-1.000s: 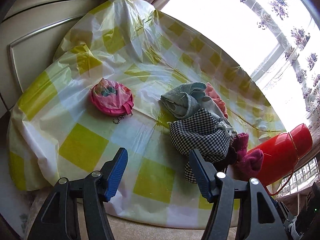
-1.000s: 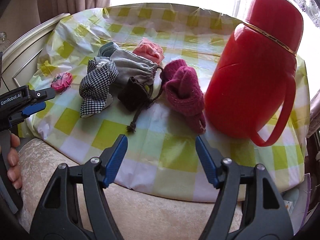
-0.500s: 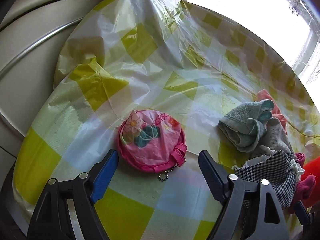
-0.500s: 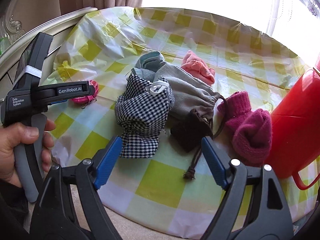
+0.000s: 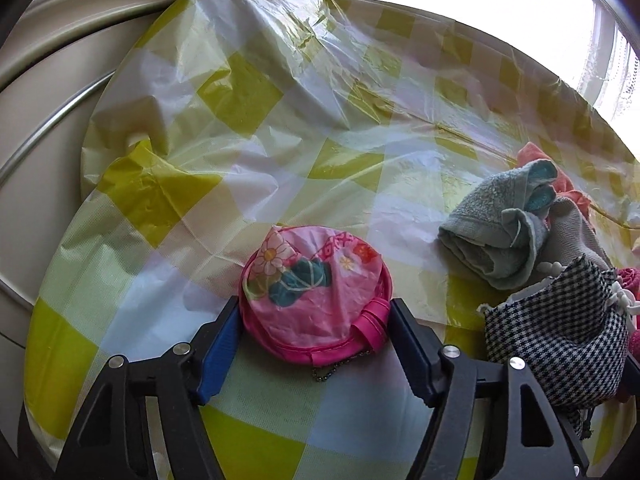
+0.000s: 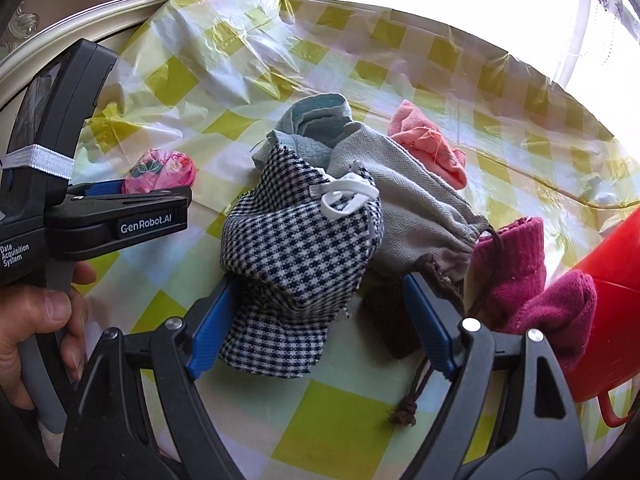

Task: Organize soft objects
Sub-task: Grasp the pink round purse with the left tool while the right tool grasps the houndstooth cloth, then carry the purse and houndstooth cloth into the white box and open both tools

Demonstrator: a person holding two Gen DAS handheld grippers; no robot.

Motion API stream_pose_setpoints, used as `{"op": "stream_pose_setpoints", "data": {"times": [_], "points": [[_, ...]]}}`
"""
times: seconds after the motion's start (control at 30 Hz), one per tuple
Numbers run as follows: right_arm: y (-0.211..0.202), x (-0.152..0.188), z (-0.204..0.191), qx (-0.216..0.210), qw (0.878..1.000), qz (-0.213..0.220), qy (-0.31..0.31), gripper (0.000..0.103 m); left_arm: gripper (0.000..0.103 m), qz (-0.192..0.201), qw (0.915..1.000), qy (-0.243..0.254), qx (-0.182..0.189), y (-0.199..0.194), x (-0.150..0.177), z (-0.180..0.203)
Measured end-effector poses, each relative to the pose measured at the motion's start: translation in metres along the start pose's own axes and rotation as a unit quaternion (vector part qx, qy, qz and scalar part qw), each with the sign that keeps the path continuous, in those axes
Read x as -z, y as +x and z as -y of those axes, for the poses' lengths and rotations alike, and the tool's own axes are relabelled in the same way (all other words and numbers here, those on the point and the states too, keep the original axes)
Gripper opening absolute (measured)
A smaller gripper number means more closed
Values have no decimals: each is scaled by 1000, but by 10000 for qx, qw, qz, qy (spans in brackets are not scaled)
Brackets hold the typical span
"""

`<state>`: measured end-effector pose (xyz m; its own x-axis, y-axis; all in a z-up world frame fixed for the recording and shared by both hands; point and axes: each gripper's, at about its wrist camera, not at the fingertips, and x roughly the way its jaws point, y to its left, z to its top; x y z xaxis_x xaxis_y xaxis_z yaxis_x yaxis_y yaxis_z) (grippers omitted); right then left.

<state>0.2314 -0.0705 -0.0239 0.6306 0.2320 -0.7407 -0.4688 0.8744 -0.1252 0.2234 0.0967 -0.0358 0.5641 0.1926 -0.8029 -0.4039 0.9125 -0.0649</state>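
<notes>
A: What's nearest in the left wrist view?

B: The left gripper (image 5: 314, 334), fingers spread wide on either side of the round pink floral pouch (image 5: 316, 296). Both pads sit just at its edges; whether they press in, I can't tell. The pouch lies flat on the yellow-checked plastic cloth (image 5: 248, 96), its small chain trailing toward the near edge.

A: And the right one?

B: The right gripper (image 6: 320, 328) is released too, fingers apart. The left pad is at the near left edge of the houndstooth pouch (image 6: 296, 256); the right pad is beside a dark brown drawstring bag (image 6: 390, 320) whose cord runs to the near side.

A: Farther back?

B: Behind the houndstooth pouch lies a grey herringbone bag (image 6: 408, 196), with a folded teal towel (image 6: 316, 120) beyond it and a coral cloth (image 6: 430, 140) farther right. A magenta knitted piece (image 6: 536, 280) sits to the right, next to a red jug (image 6: 608, 300).

A: Is the person visible?

B: A hand (image 6: 36, 328) at the near left grips the left tool's handle.
</notes>
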Motion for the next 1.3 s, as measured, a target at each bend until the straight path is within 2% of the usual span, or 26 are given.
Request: {"op": "stream_pose_setpoints", "data": {"times": [0.1,0.17,0.23,0.37,0.53,0.8,1.07,1.3], "points": [[3,-1,-7,17,9998,-7,-198,77,71,89,9998,-127,138,-7,3,-5],[4,1,-11,-64,9995,-28,-308,60,71,150,9995,-222,188,-13,4,-8],[6,3,-14,-208,9991,-76,-375,48,71,234,9989,-325,226,-21,6,-11],[-1,4,-11,-390,9988,53,-297,35,71,442,9975,-457,301,-39,11,-15],[-20,7,-8,-531,9977,367,-220,31,71,592,9963,-478,412,-60,19,-13],[-63,18,8,-599,9955,714,166,30,71,751,9945,-385,626,-94,38,-2],[-115,56,52,-452,9900,900,986,30,71,928,9912,83,942,-133,59,33],[-161,97,100,-136,9826,940,1596,30,71,926,9850,533,1352,-158,78,79]]}}
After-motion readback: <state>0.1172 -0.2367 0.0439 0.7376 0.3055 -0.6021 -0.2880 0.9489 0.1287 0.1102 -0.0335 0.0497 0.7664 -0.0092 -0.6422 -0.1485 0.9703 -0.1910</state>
